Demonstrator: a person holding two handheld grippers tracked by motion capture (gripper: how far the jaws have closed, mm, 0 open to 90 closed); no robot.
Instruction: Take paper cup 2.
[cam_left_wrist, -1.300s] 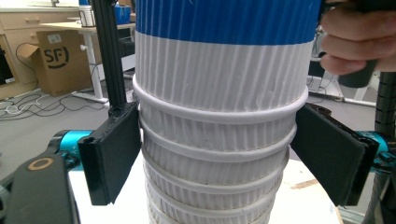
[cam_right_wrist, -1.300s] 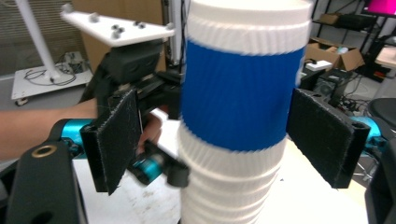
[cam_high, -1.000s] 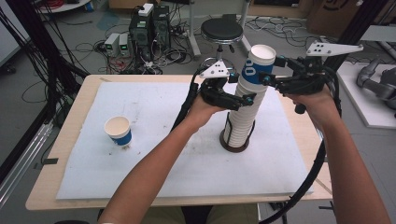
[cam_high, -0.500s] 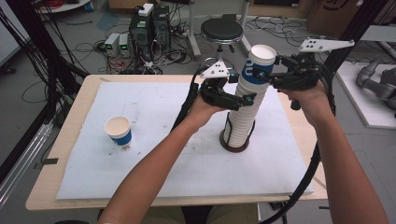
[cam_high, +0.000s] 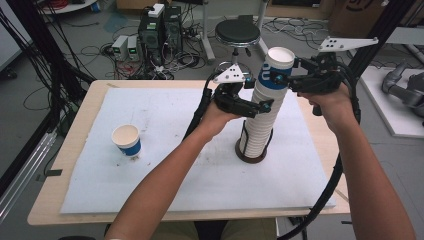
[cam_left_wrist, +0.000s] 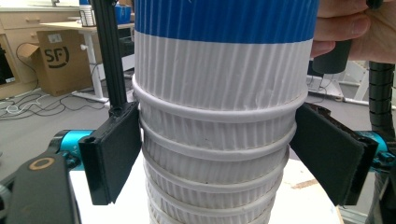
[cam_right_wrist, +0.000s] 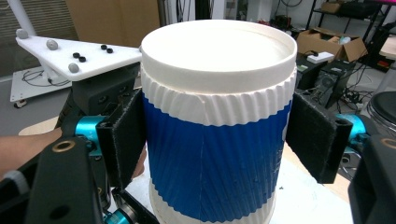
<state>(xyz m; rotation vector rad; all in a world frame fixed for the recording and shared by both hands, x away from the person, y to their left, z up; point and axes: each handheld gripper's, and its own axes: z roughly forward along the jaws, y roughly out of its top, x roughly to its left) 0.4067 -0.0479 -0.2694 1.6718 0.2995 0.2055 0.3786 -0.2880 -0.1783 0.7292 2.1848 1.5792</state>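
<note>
A tall stack of white ribbed paper cups (cam_high: 256, 132) stands in a dark round holder (cam_high: 250, 156) on the white mat. My left gripper (cam_high: 264, 106) is shut on the stack's upper rims (cam_left_wrist: 215, 140), a black pad (cam_left_wrist: 114, 158) against each side. The top cup (cam_high: 276, 67), white with a blue band (cam_right_wrist: 210, 154), sits slightly raised above the rest. My right gripper (cam_high: 283, 80) comes in from the right and is shut on its blue band, pads (cam_right_wrist: 128, 140) touching both sides. A single blue-banded cup (cam_high: 126, 141) stands upright at the mat's left.
The white mat (cam_high: 190, 175) covers most of the wooden table (cam_high: 60, 200). Both forearms reach in from the bottom. Behind the table are a black stool (cam_high: 237, 32), computer boxes (cam_high: 160, 25) and floor cables. A black frame post (cam_high: 30, 55) stands at the left.
My right gripper has risen slightly and shifted a little left with the top cup in it. The left gripper and the stack have stayed in place.
</note>
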